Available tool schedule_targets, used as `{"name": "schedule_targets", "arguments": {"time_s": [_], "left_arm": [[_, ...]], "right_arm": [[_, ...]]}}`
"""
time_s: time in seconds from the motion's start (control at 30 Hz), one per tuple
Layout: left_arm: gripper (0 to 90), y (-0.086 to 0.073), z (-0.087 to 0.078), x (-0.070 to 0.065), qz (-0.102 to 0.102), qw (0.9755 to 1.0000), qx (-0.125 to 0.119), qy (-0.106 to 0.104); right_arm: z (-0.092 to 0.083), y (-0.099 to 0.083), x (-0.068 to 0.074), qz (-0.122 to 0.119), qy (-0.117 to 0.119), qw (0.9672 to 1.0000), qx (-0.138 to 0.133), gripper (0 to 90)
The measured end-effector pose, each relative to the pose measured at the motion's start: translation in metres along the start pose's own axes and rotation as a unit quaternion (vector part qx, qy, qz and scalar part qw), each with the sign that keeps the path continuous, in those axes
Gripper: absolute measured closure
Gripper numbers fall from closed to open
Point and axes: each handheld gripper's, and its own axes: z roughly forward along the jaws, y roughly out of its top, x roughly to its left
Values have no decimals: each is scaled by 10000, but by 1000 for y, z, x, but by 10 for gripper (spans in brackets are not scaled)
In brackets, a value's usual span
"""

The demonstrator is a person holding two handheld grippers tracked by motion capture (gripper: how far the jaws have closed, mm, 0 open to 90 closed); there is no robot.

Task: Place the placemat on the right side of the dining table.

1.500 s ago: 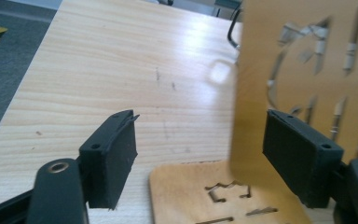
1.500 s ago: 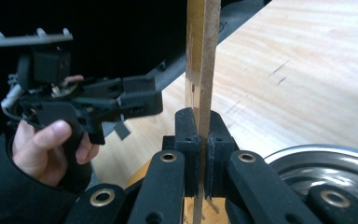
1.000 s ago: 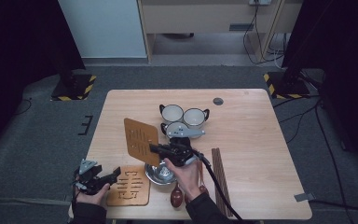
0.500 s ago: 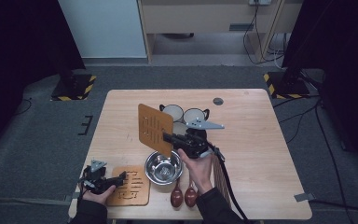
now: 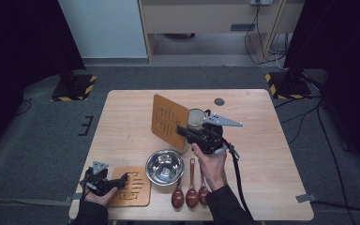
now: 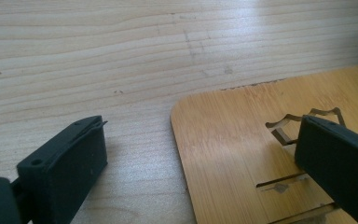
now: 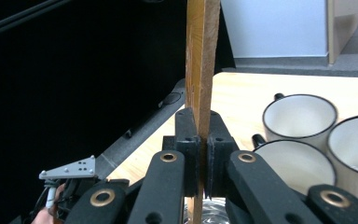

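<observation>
The raised square bamboo trivet with slotted cut-outs (image 5: pixel 169 121) stands on edge in the air above the middle of the pale wooden worktop (image 5: pixel 272 140), clear of its surface. The right hand-held gripper (image 5: pixel 183 130) is clamped on the trivet's lower right edge; in the right gripper view the board (image 7: pixel 201 60) rises edge-on from between the two black jaws, which press on both its faces. The right hand (image 5: pixel 211 161) holds this gripper from below, and its black cable trails back towards the worktop's near edge.

Just behind the raised trivet sit white enamel mugs with dark rims (image 5: pixel 196 117); the right gripper view shows three of them (image 7: pixel 299 116) grouped closely together. Near and below the trivet stands a round stainless-steel bowl (image 5: pixel 164 167). Three dark brown wooden spoons (image 5: pixel 191 190) lie side by side just to the right of the bowl, bowls of the spoons towards the near edge.

A second flat bamboo trivet of the same pattern (image 5: pixel 132 186) lies at the near left of the worktop, just left of the steel bowl. The left hand-held gripper (image 5: pixel 118 180) sits at its left edge, held by the left hand (image 5: pixel 97 194). Its jaws have just been opening and stand wide: in the left gripper view one jaw is over bare wood, the other over the trivet (image 6: pixel 242 154), with the trivet's rounded corner lying in the gap between them, not gripped.
</observation>
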Motion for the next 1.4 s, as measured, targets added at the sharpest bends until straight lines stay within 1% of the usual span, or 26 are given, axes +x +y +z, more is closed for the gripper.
{"name": "schedule_targets", "arguments": {"time_s": [0.17, 0.37, 0.4, 0.5, 0.53, 0.63, 0.67, 0.7, 1.03, 1.2, 1.3, 1.4], "left_arm": [[7, 0, 0, 0, 1, 10000, 8, 5], [2, 0, 0, 0, -4, 10000, 10, 10], [1, 0, 0, 0, -4, 10000, 11, 11], [1, 0, 1, 0, -5, 10000, 10, 7], [0, 0, 1, 0, -5, 10000, 9, 10], [0, 0, 1, 0, 6, 10000, 22, 11], [0, 0, 1, 0, 6, 10000, 22, 11], [0, 0, 1, 0, 2, 10000, 23, 12], [0, 1, 1, 0, -12, 10000, 12, 14], [0, 1, 1, -1, -15, 10000, 12, 14], [0, 1, 1, 0, 1, 10000, 26, 17], [0, 1, 1, 0, 0, 10000, 26, 16]], "right_arm": [[-10, 4, -7, 64, -88, 9998, -144, 871], [-18, 8, -15, 112, -179, 9995, -226, 871], [-23, 9, -19, 131, -243, 9993, -271, 871], [-26, 9, -21, 165, -257, 9991, -308, 871], [-32, 9, -26, 206, -313, 9987, -338, 871], [-38, 9, -32, 246, -393, 9982, -370, 870], [-38, 9, -32, 246, -393, 9982, -370, 870], [-43, 9, -36, 290, -437, 9978, -404, 871], [-62, 9, -51, 422, -601, 9957, -567, 871], [-69, 8, -58, 451, -702, 9947, -595, 871], [-74, 7, -63, 509, -775, 9937, -624, 870], [-77, 6, -66, 532, -808, 9932, -652, 871]]}}
